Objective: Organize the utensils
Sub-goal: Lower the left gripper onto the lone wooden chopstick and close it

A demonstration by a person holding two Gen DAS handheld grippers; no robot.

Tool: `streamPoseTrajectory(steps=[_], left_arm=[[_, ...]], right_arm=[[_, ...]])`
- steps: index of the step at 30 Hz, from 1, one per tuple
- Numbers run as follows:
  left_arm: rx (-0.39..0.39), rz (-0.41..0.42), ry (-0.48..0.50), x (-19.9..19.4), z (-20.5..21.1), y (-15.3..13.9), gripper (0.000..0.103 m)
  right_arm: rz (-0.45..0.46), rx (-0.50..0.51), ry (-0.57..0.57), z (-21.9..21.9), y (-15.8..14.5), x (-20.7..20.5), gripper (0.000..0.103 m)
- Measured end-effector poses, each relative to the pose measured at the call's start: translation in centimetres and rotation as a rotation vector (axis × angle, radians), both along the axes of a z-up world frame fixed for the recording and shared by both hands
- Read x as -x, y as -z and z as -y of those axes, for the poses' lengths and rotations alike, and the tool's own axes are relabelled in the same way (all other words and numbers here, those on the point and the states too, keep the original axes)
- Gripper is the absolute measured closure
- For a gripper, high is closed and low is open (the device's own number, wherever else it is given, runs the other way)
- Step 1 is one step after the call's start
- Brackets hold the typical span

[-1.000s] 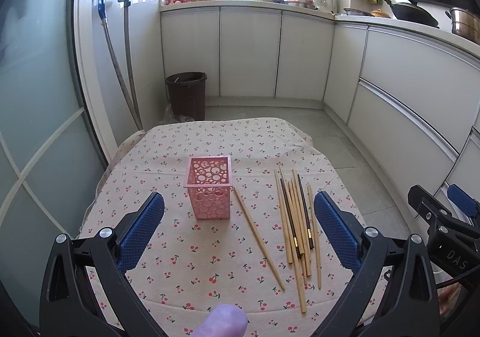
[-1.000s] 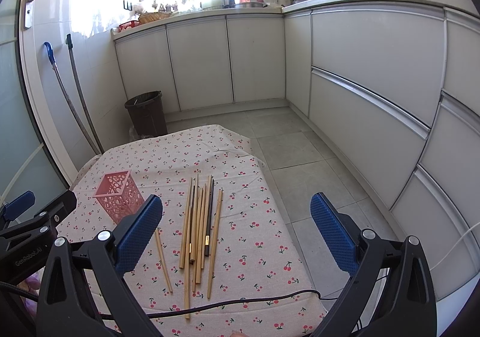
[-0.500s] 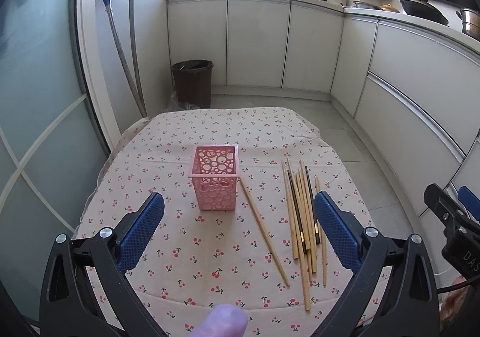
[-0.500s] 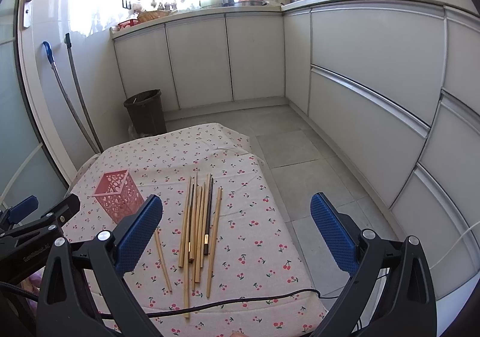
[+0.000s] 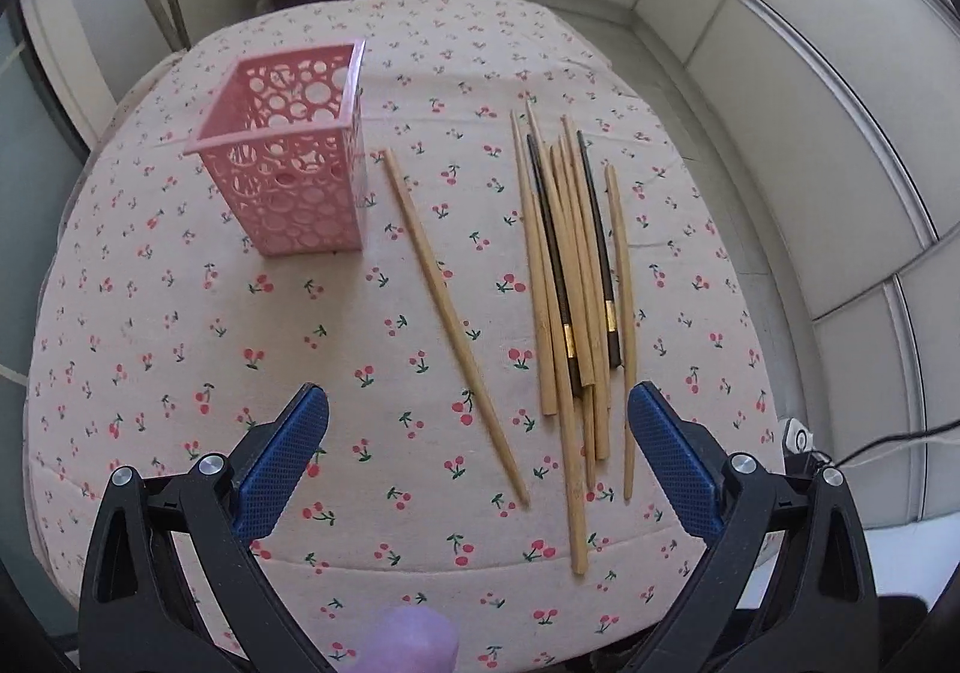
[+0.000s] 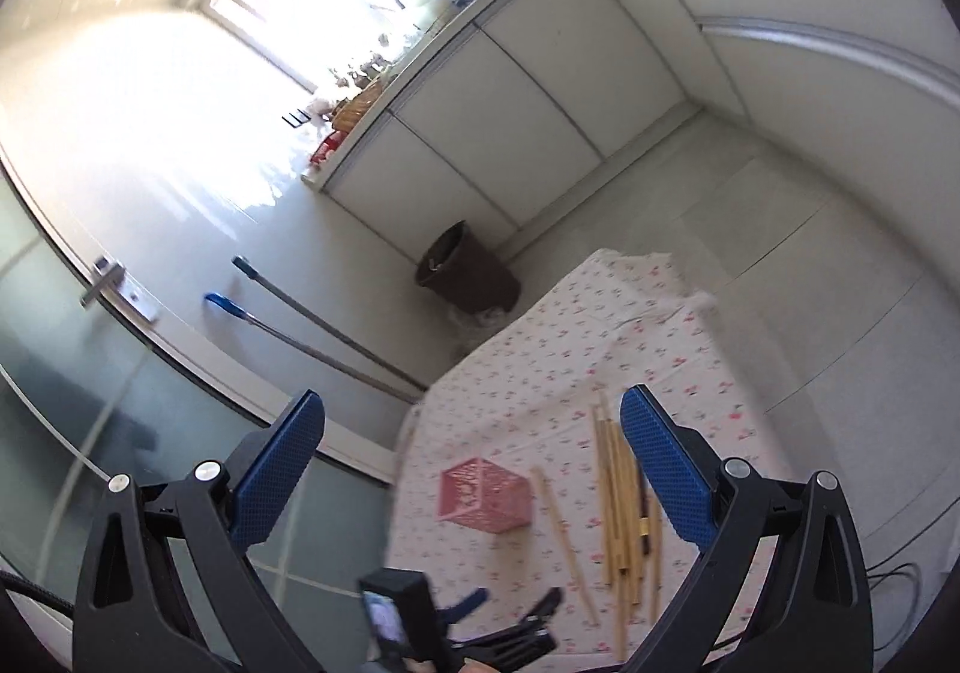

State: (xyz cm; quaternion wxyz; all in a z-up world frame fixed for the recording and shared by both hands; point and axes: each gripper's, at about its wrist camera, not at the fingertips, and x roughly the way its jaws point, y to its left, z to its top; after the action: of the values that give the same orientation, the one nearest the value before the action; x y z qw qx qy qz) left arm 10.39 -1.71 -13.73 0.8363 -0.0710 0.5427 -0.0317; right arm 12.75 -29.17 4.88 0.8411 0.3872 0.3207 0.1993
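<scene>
I hold the left gripper [image 5: 477,454] low over the cherry-print tablecloth [image 5: 180,349], jaws spread wide and empty, bracketing the near end of the lone chopstick [image 5: 453,322] lying between the upright pink holder [image 5: 288,163] and the chopstick bundle [image 5: 576,277]. The right gripper [image 6: 474,469], also spread and empty, is tilted up and away, well clear of the work.

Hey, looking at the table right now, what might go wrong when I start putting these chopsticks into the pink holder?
1. The chopsticks lie piled and overlapping, so the open left tool may grab several or scatter them.
2. The pink holder looks light and stands free on the tablecloth; a bump could tip it.
3. The pile's near ends are close to the table edge, so a nudge might send some to the floor.
</scene>
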Motion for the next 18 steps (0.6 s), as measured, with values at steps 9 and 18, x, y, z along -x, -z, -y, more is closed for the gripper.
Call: streamPoseTrajectory(steps=[9,18], left_arm=[[-0.020,-0.057,-0.378,-6.2,-1.2,3.2,0.024],[-0.096,-0.090,-0.482,-10.8,-0.6,5.9,0.033]], right_arm=[[-0.246,-0.055,0.085,3.9,7.8,-2.5,0.007],[-0.264,-0.063,0.099,4.8,8.0,-2.5,0.007]])
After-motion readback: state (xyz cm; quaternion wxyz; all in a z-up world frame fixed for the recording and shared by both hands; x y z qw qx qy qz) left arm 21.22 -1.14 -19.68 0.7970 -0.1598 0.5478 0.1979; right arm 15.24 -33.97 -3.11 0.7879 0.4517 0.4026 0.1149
